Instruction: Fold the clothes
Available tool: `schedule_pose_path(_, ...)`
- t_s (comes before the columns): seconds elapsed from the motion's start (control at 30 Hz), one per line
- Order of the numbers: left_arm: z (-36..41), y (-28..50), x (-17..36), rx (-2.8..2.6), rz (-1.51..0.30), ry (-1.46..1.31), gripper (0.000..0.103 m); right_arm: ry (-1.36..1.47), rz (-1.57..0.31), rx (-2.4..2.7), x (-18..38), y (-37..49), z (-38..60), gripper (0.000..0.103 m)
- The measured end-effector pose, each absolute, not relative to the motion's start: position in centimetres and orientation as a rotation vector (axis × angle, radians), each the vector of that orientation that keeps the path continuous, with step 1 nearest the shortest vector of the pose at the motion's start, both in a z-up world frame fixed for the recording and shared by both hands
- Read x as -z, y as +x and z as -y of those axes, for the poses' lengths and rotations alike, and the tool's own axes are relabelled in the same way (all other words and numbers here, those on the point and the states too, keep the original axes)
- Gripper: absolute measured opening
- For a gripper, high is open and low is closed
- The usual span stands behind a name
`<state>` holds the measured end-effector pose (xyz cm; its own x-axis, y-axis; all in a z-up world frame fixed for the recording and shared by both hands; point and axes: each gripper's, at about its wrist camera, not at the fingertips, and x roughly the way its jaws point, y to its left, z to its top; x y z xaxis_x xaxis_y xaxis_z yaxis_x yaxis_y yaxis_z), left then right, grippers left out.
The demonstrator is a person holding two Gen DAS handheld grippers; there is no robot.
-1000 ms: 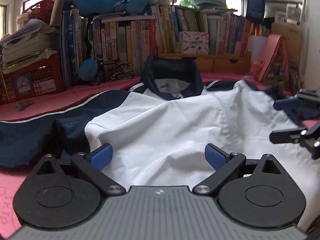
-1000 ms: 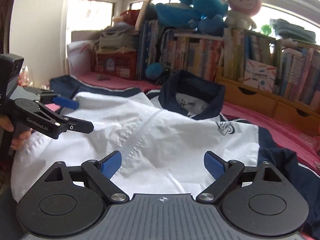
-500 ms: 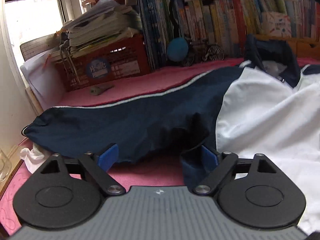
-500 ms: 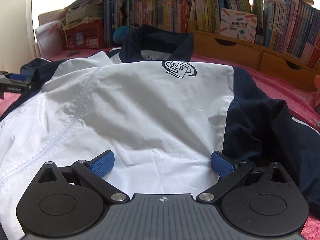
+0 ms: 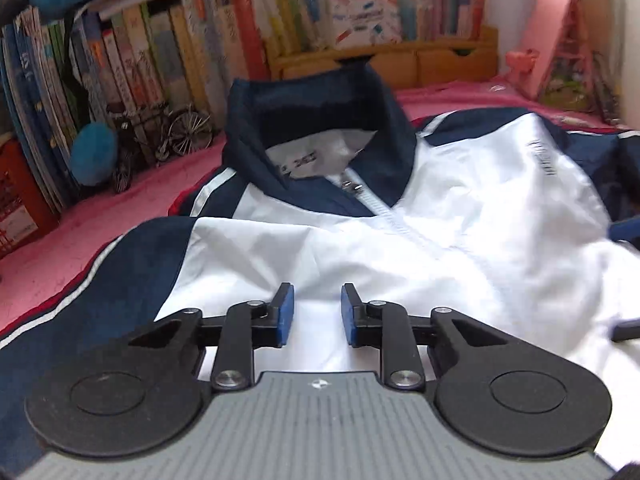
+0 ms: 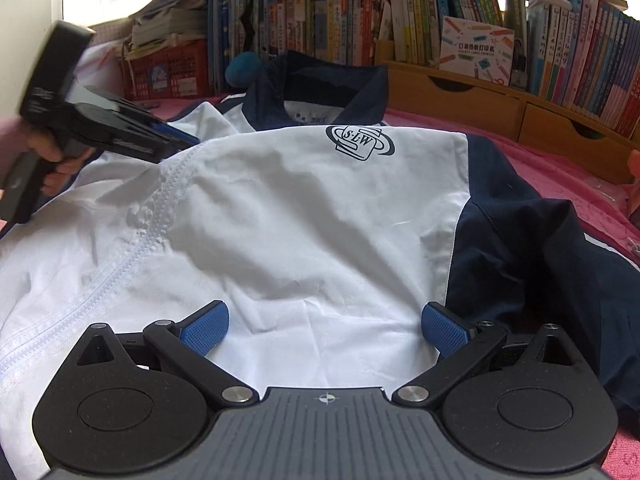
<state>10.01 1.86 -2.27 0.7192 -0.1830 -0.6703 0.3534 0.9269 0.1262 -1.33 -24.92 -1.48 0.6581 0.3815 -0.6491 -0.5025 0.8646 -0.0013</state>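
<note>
While a navy-and-white zip jacket (image 6: 304, 216) lies spread on the pink bedcover (image 5: 80, 232), the left gripper (image 5: 316, 314) hovers over it, fingers narrowed but empty; the right gripper (image 6: 324, 330) spreads wide.

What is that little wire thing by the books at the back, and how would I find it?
Start at the long row of books behind the pink cover, left of the jacket and its navy collar. At their foot stands a miniature bicycle, beside a blue plush ball. Its thin spoked wheels set it apart.
</note>
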Motion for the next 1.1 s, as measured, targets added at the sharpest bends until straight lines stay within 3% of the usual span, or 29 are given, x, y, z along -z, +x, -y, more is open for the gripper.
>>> schedule_pose_path(0.2, -4.0, 18.0, 2.8, 0.019, -0.720, 0.210, 0.022, -0.193, -0.674, -0.506, 1.0, -1.7, 24.9, 0.103)
schedule_pose_path(0.27, -5.7, 17.8, 1.4, 0.088, -0.676, 0.134, 0.023, -0.202, -0.644, -0.520, 0.1, -2.3, 25.1, 0.096)
schedule_pose_path(0.33, -7.1, 17.1, 0.1, 0.172, -0.614, 0.104, 0.042, -0.202, -0.597, -0.523, -1.8, -0.2, 25.4, 0.097)
schedule_pose_path(0.4, -8.4, 16.0, -1.1, 0.271, -0.535, 0.122, 0.079, -0.201, -0.549, -0.525, -3.8, 2.0, 25.8, 0.103)
schedule_pose_path(0.53, -9.1, 16.7, -0.6, 0.353, -0.564, 0.242, 0.087, -0.214, -0.497, -0.522, -6.5, 7.7, 25.8, 0.103)
schedule_pose_path(0.6, -9.0, 18.0, 0.9, 0.351, -0.618, 0.276, 0.100, -0.260, -0.552, -0.530, -5.1, 12.0, 23.8, 0.103)
schedule_pose_path(0.73, -9.0, 19.8, 3.1, 0.414, -0.703, 0.253, 0.101, -0.274, -0.620, -0.544, -2.9, 16.1, 21.4, 0.103)
schedule_pose_path(0.77, -9.2, 20.2, 3.5, 0.425, -0.709, 0.232, 0.098, -0.270, -0.633, -0.547, -2.4, 16.8, 20.9, 0.103)
schedule_pose_path(0.83, -9.6, 20.4, 3.8, 0.450, -0.706, 0.173, 0.072, -0.262, -0.659, -0.553, -1.5, 18.0, 19.9, 0.101)
schedule_pose_path(0.87, -9.9, 20.3, 3.7, 0.437, -0.682, 0.156, 0.040, -0.258, -0.672, -0.556, -1.0, 18.7, 19.4, 0.095)
schedule_pose_path(0.9, -9.8, 19.7, 3.7, 0.429, -0.670, 0.160, 0.018, -0.254, -0.685, -0.559, -0.6, 19.3, 18.9, 0.068)
schedule_pose_path(0.93, -9.8, 19.2, 3.7, 0.422, -0.658, 0.165, 0.013, -0.251, -0.699, -0.562, -0.1, 19.9, 18.4, 0.052)
schedule_pose_path(0.97, -9.7, 18.9, 3.5, 0.409, -0.646, 0.172, 0.009, -0.247, -0.712, -0.564, 0.4, 20.6, 17.9, 0.026)
schedule_pose_path(1.1, -9.4, 20.2, 3.1, 0.358, -0.624, 0.204, 0.007, -0.289, -0.659, -0.510, 0.0, 21.9, 15.9, 0.013)
